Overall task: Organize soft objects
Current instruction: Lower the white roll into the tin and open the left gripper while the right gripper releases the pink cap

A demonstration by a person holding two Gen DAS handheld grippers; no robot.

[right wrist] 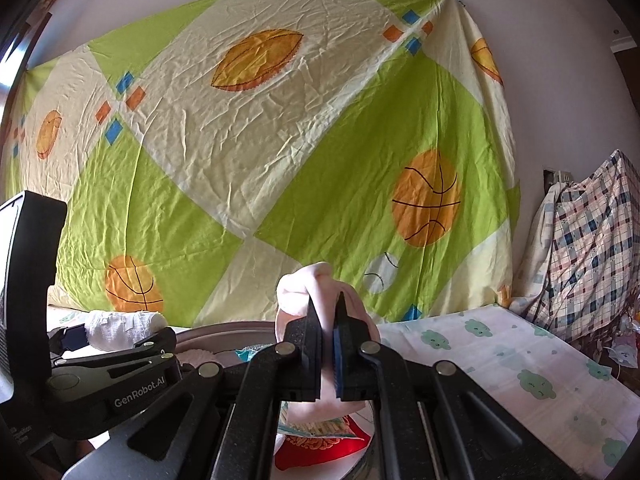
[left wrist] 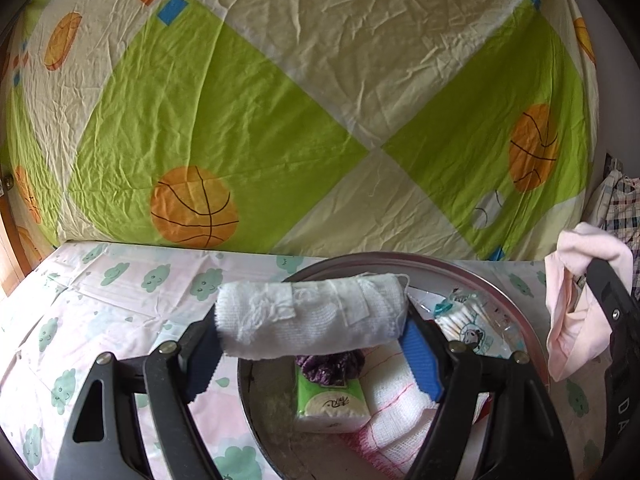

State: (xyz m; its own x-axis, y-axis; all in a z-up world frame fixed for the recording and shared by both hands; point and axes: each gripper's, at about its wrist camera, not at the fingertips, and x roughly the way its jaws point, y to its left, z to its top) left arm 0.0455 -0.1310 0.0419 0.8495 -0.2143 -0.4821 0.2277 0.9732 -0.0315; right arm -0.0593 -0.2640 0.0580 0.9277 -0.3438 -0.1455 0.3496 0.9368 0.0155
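My left gripper [left wrist: 310, 334] is shut on a white gauze roll [left wrist: 310, 316] and holds it crosswise above a round metal basin [left wrist: 516, 320]. The basin holds a green tissue pack [left wrist: 332, 402], a purple knitted thing [left wrist: 330, 366], a white and pink gauze cloth [left wrist: 394, 408] and a cotton swab pack [left wrist: 464, 322]. My right gripper [right wrist: 328, 308] is shut on a pale pink cloth [right wrist: 300, 292], held over the basin's right side [right wrist: 224, 334]. The pink cloth also shows in the left wrist view [left wrist: 576, 308]. The gauze roll also shows in the right wrist view [right wrist: 120, 328].
The basin stands on a table with a pink cloud-print cover [left wrist: 100, 320]. A green and cream sheet with basketballs [left wrist: 280, 92] hangs behind. A plaid bundle [right wrist: 588, 240] stands at the right. A red item [right wrist: 320, 448] lies under my right gripper.
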